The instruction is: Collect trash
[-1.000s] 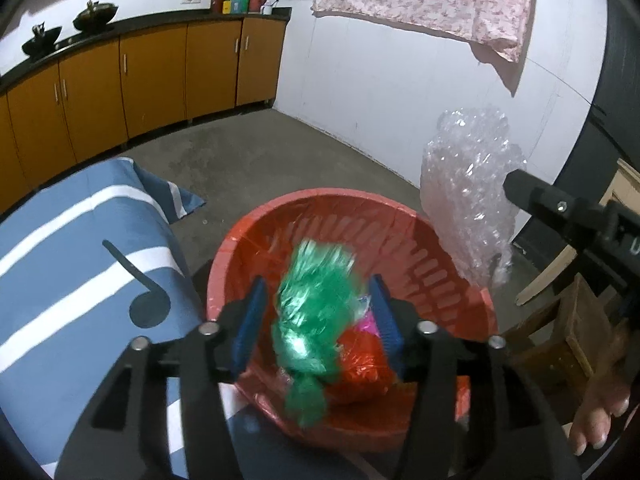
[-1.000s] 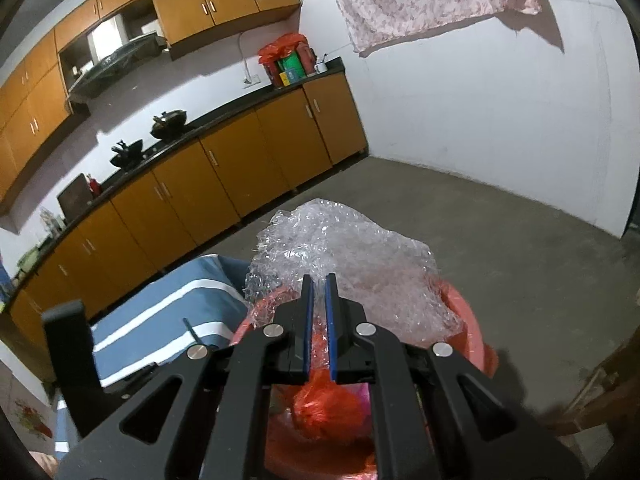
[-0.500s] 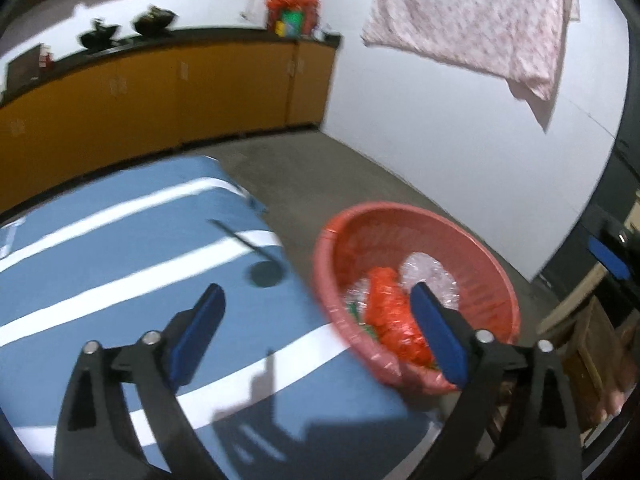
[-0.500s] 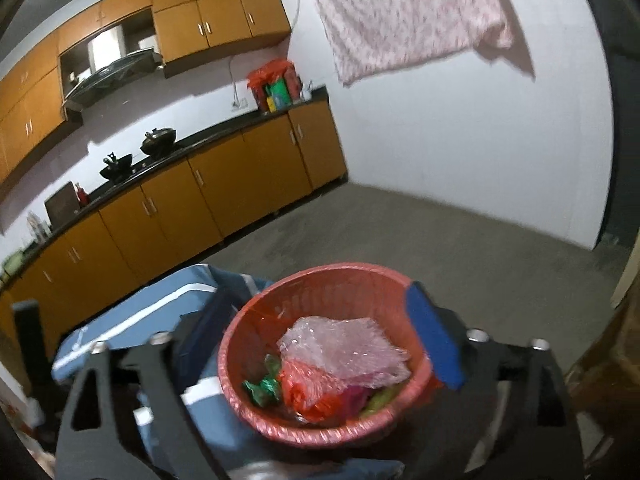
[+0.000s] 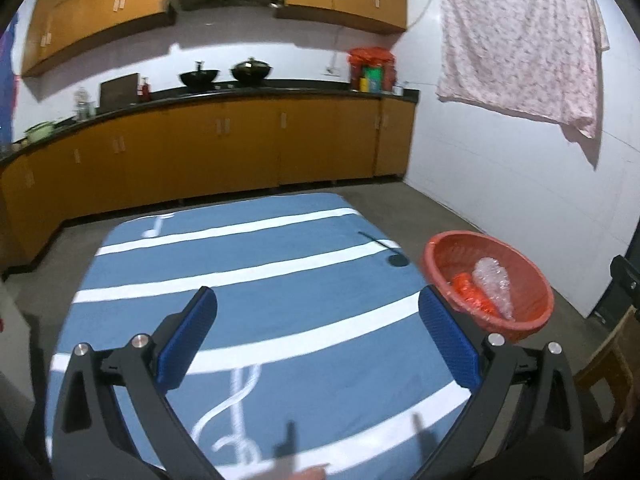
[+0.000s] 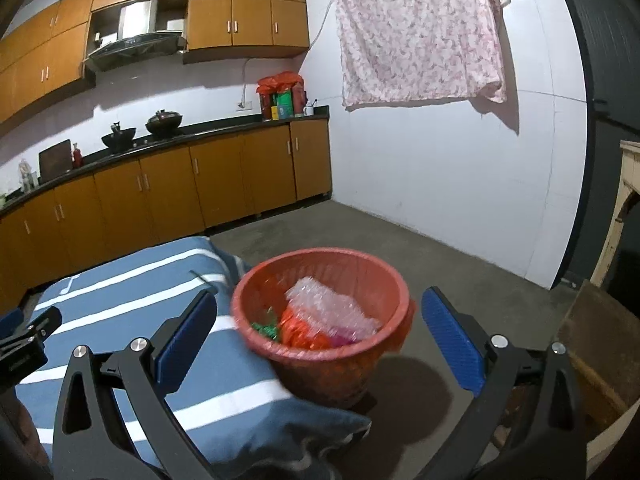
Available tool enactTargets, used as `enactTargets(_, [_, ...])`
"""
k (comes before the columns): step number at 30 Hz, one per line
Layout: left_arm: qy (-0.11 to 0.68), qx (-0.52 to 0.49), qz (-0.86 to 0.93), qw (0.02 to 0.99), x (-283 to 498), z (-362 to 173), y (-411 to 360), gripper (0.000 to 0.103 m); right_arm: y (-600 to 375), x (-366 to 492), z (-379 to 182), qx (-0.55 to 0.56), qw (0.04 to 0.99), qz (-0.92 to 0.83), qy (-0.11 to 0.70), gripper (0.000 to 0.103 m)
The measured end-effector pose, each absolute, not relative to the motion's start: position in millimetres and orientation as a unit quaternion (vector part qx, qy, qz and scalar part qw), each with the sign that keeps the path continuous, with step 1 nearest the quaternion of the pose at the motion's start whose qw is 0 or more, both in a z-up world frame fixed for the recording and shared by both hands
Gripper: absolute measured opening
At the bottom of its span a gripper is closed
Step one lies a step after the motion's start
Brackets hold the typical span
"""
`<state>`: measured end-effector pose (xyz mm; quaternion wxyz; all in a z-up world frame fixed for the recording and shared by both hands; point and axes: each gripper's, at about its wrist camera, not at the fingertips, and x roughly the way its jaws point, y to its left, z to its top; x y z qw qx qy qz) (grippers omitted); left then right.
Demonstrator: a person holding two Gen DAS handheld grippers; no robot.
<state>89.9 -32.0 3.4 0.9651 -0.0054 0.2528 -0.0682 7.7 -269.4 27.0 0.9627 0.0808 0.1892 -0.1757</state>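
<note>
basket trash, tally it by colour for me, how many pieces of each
clear bubble wrap: 1
red-orange plastic bag: 1
green wrapper: 1
pink piece: 1
total: 4 pieces visible in the red basket, counted from the right wrist view; anything buried underneath cannot be seen

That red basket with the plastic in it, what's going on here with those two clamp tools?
A person is collecting trash with a hand-held gripper in each hand. The red basket beside the blue striped cloth holds bubble wrap, a red wrapper and a green scrap. The left gripper and the right gripper are both opening wide with nothing between their jaws. No trash shows on the cloth.
</note>
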Motion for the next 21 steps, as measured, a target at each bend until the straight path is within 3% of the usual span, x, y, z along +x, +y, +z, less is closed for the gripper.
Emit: enactTargets(21, [0.224,0.013,-0.049,0.973,2,-1,-3,0.099,-209,-36,13,0.024,0.970,-0.146,0.193,0.101])
